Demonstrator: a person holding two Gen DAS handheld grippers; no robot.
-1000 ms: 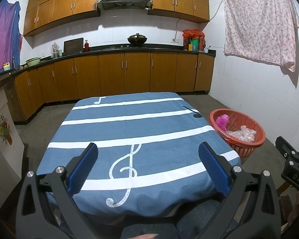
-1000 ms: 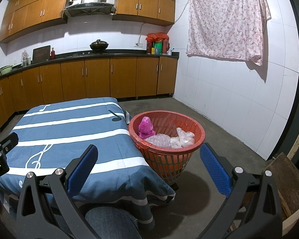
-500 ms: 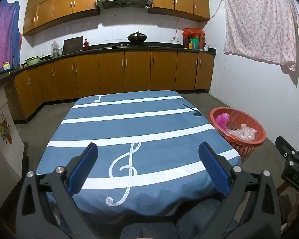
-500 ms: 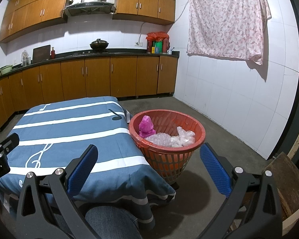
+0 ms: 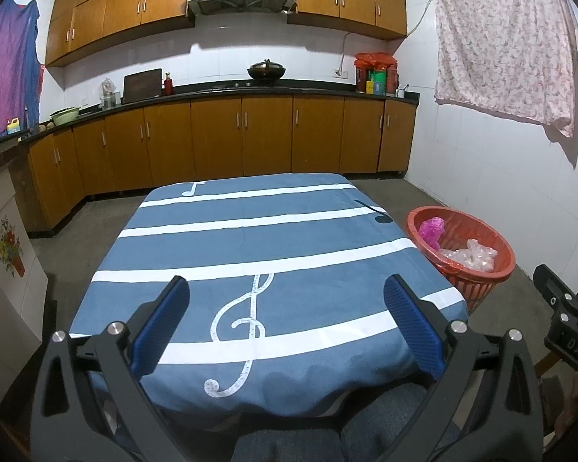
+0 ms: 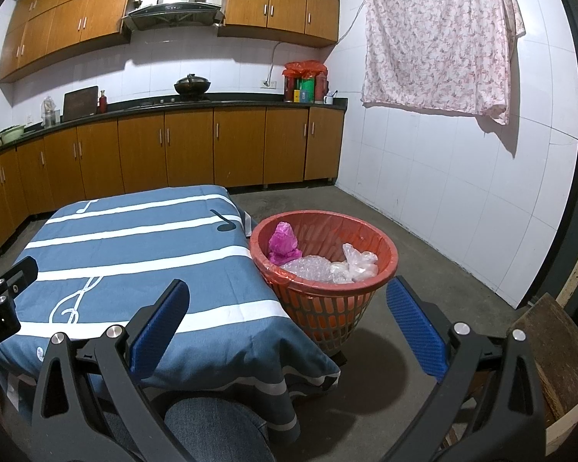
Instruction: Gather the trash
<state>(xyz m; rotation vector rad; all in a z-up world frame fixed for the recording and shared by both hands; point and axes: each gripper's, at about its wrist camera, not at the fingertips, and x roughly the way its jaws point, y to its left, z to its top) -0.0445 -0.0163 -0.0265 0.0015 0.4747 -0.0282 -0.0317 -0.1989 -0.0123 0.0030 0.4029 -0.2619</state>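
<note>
— What are the two grippers doing right now?

— The left gripper (image 5: pixel 287 308) is hanging over the near end of the bench (image 5: pixel 250 238), the one under the blue cloth with white stripes and a treble clef. Its blue fingers (image 5: pixel 162 323) are standing wide apart, gripping nothing and touching nothing.

— And the other one?

— The right gripper (image 6: pixel 289 315) is pointing past the bench corner toward the basket (image 6: pixel 327 308). Its fingers (image 6: pixel 416 327) are spread just as wide, with nothing between them either.

— Where is the trash sitting?

— Down in the orange basket, which is standing on the concrete floor, just beside the right-hand edge of the bench. A pink bag (image 6: pixel 283 242) is lying against the basket's left inner wall, and crumpled clear plastic (image 6: pixel 335 265) is piling up next to it.

— Is either gripper reaching the basket?

— No, both are hanging apart from it; the right one is nearer.
</note>
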